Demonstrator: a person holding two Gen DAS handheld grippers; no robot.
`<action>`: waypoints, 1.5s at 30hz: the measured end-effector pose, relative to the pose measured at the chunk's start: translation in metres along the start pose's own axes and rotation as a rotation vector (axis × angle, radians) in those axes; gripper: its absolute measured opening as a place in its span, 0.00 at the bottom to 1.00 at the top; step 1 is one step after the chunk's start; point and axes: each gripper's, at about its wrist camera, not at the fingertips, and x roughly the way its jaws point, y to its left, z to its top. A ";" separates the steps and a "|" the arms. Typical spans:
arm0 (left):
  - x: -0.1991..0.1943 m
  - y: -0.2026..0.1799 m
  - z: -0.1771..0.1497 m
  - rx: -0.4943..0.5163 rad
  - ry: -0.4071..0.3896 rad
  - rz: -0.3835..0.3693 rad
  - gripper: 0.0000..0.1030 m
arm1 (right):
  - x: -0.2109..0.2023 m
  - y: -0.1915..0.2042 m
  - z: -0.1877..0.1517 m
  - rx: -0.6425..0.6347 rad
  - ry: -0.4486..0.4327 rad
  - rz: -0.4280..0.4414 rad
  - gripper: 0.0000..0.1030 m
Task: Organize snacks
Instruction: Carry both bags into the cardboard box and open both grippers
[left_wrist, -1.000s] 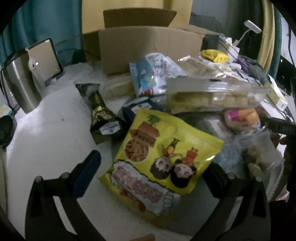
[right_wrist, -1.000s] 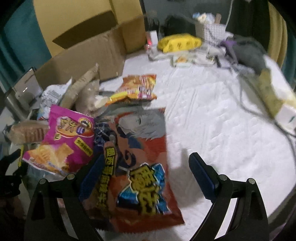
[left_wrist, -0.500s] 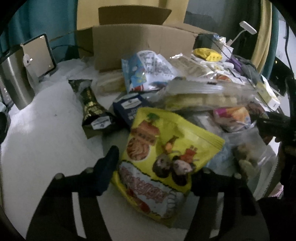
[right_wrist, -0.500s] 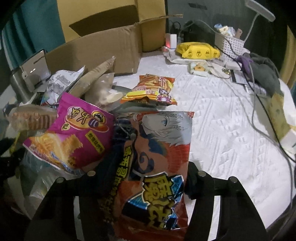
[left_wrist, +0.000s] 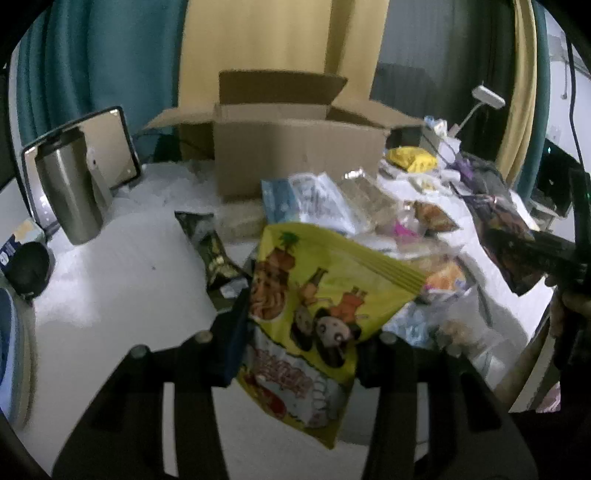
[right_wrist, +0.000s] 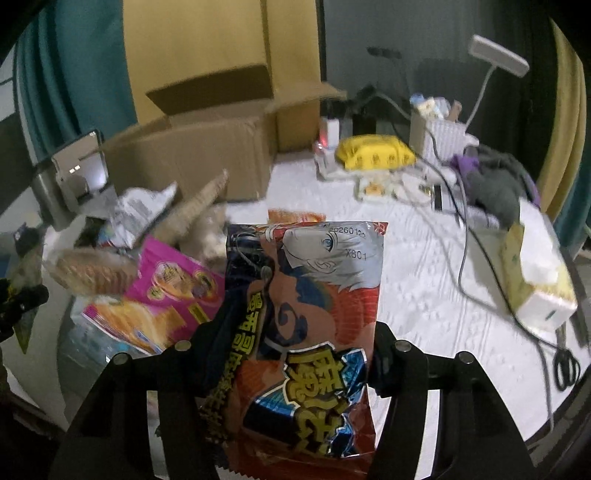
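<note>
My left gripper (left_wrist: 299, 343) is shut on a yellow snack bag (left_wrist: 325, 295) with cartoon figures and holds it lifted above the white table. My right gripper (right_wrist: 295, 362) is shut on a red and blue snack bag (right_wrist: 314, 314) with an anime face and holds it upright above the table. That bag and the right gripper also show at the right in the left wrist view (left_wrist: 498, 236). A pile of snacks (left_wrist: 369, 214) lies behind the yellow bag. A pink snack bag (right_wrist: 166, 295) lies at the left in the right wrist view.
An open cardboard box (left_wrist: 295, 155) stands at the back of the table. A steel tumbler (left_wrist: 70, 192) and a tablet (left_wrist: 107, 147) stand at the left. A tissue box (right_wrist: 535, 273), cables (right_wrist: 480, 251) and a yellow pack (right_wrist: 373, 155) lie to the right.
Both grippers have closed on their bags and lifted them off the table. The views have tilted up toward the cardboard box.
</note>
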 end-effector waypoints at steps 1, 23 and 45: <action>-0.003 0.001 0.003 0.001 -0.014 0.004 0.46 | -0.002 0.001 0.004 -0.004 -0.014 0.004 0.61; 0.009 0.030 0.089 -0.010 -0.198 0.064 0.46 | 0.002 0.012 0.087 -0.064 -0.172 0.019 0.61; 0.071 0.053 0.173 0.003 -0.261 0.061 0.46 | 0.067 0.050 0.173 -0.151 -0.228 0.110 0.61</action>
